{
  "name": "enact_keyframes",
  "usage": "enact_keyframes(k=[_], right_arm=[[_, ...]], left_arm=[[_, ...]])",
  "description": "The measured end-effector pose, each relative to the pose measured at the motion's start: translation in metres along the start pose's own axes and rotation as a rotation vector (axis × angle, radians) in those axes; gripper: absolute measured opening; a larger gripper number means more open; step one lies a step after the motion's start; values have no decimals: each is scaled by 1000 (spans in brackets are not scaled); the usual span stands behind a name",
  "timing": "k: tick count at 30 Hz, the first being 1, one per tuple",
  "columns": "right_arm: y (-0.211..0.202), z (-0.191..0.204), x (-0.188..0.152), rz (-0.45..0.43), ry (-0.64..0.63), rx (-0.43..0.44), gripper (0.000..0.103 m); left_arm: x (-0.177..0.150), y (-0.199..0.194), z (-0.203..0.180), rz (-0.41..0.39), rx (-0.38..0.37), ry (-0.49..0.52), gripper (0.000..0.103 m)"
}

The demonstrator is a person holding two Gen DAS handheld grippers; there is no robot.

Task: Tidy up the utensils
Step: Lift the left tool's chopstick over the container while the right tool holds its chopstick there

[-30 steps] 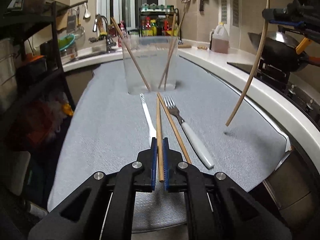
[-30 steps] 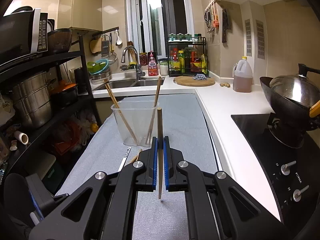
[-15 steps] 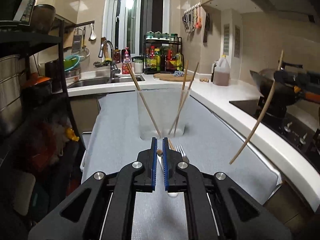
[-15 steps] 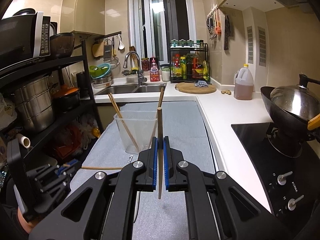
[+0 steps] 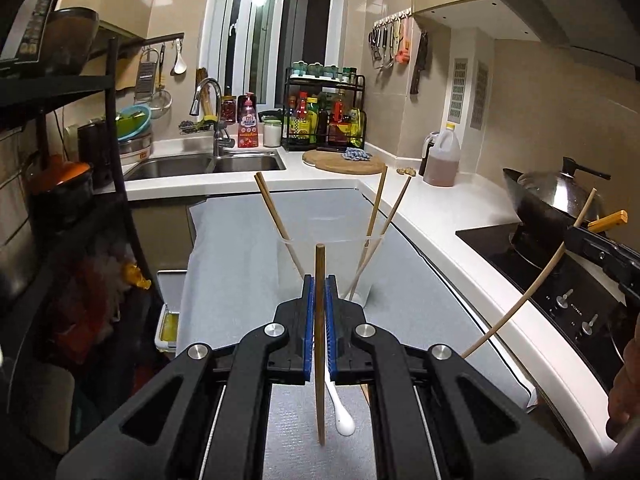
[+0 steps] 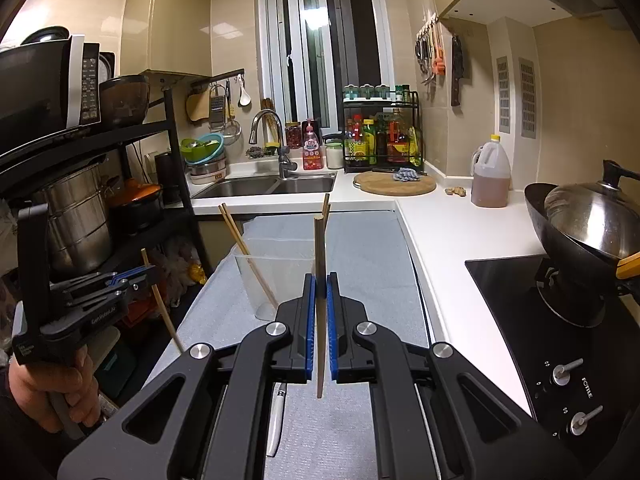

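Note:
My left gripper (image 5: 319,280) is shut on a wooden chopstick (image 5: 320,344), held upright above the grey mat (image 5: 236,264). My right gripper (image 6: 320,278) is shut on another wooden chopstick (image 6: 319,256), also upright. A clear plastic container (image 5: 324,260) stands on the mat ahead with several chopsticks (image 5: 276,216) leaning in it; it also shows in the right wrist view (image 6: 276,272). A white-handled utensil (image 5: 340,412) lies on the mat below the left gripper. The left gripper with its chopstick (image 6: 160,300) shows at the left of the right wrist view.
A sink (image 5: 204,164) and bottle rack (image 5: 324,120) stand at the back. A wok (image 6: 588,220) sits on the black cooktop (image 6: 532,320) to the right. A black shelf with pots (image 6: 76,216) stands on the left. An oil jug (image 6: 490,176) is on the white counter.
My left gripper has lifted its chopstick off the mat and tilted it from lying flat to upright, leaving the forks and another chopstick below. My right gripper has held nearly still.

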State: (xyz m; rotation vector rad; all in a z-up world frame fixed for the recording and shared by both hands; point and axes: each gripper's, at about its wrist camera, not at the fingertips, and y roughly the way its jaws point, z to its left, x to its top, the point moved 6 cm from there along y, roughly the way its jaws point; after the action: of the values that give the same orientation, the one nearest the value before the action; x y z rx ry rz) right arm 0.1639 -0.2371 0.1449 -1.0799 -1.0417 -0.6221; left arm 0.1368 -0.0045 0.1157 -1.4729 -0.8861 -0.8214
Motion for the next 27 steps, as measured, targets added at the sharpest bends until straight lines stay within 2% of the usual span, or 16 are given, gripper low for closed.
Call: enact_keyframes(k=[7, 27], right_arm=[[0, 3, 0, 7, -3, 4, 6], [1, 10, 7, 8, -23, 6, 6]], left_arm=[[4, -3, 5, 35, 7, -10, 5], [17, -20, 12, 40, 17, -16, 5]])
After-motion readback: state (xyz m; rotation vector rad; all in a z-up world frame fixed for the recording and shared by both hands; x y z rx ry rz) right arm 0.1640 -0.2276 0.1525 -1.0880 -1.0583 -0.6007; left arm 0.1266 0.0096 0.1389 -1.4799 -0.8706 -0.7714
